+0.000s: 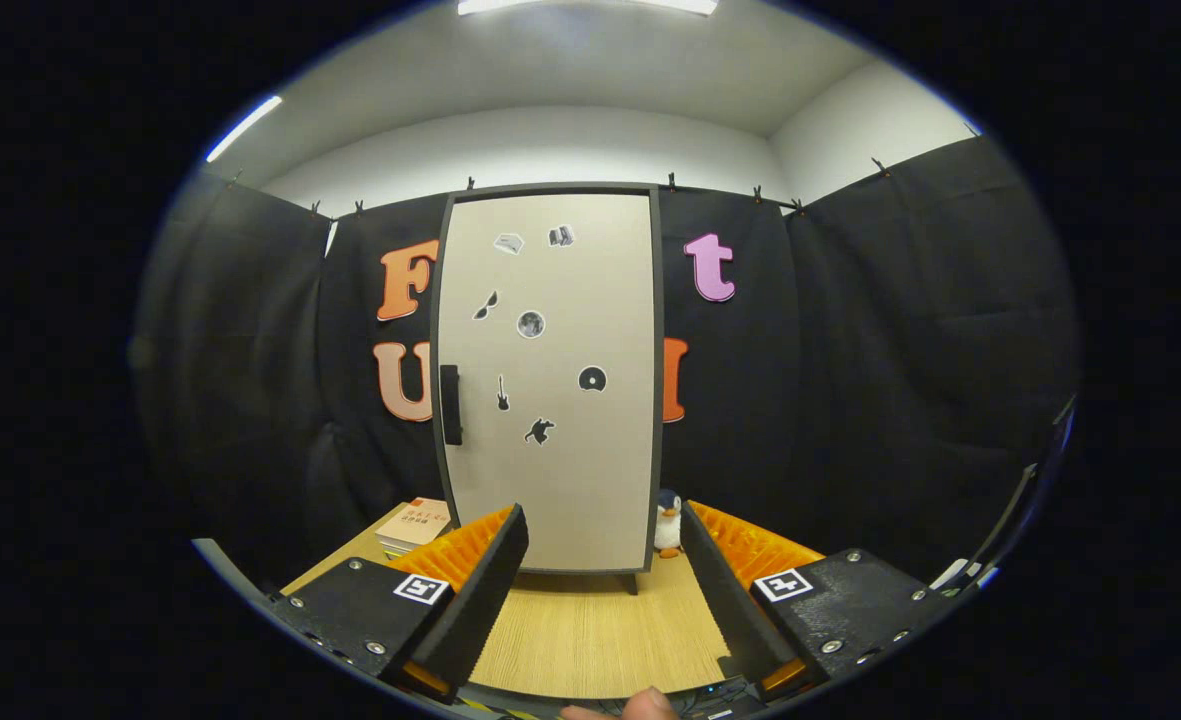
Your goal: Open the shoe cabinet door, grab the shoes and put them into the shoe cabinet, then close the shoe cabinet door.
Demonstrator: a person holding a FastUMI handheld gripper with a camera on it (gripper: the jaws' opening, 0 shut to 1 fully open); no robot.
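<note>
Spreading wide apart with nothing between its fingers, the claw (605, 560) hovers over the wooden tabletop (590, 640), while a fingertip (640, 706) shows just behind it. Beyond the fingers, toward the tabletop's far edge, stands the shoe cabinet (550, 380), upright on short legs, its pale door (560, 480) closed flat in a dark frame. A dark handle (451, 404) sits on the door's left edge, and small stickers (531, 324) dot the panel. Near the far left corner lies a stack of books (415, 525), just beside the cabinet. A toy penguin (667, 522) stands at the cabinet's right foot.
</note>
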